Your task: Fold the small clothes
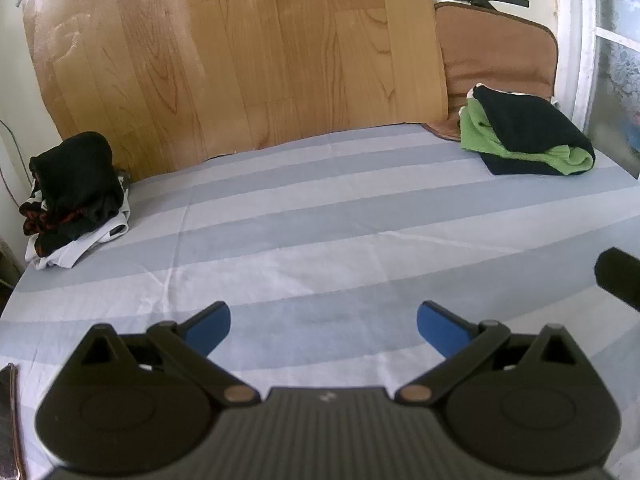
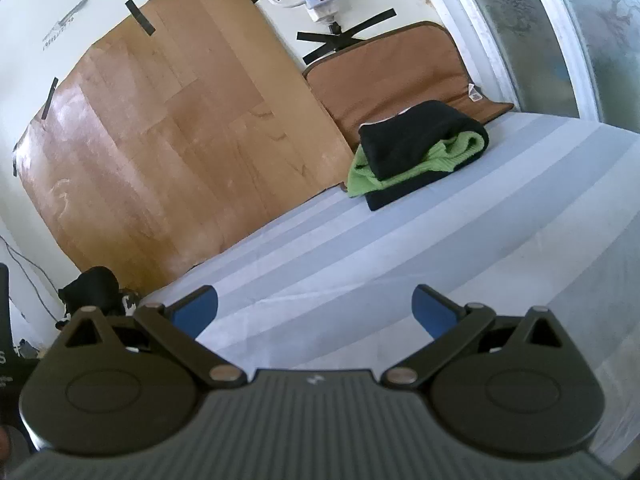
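Both tools gape above striped sheet (image 1: 320,208), clothes aside.

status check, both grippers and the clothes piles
Left gripper open, empty. Right gripper open, empty. Unfolded dark pile far left, folded black-and-green stack far right. Striped sheet between them bare.

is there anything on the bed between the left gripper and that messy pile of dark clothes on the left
Nothing visible. The open left gripper hangs over bare striped sheet, and only flat sheet lies between it and the unfolded pile at the far left edge. The folded black and green stack sits at the far right, off that path.
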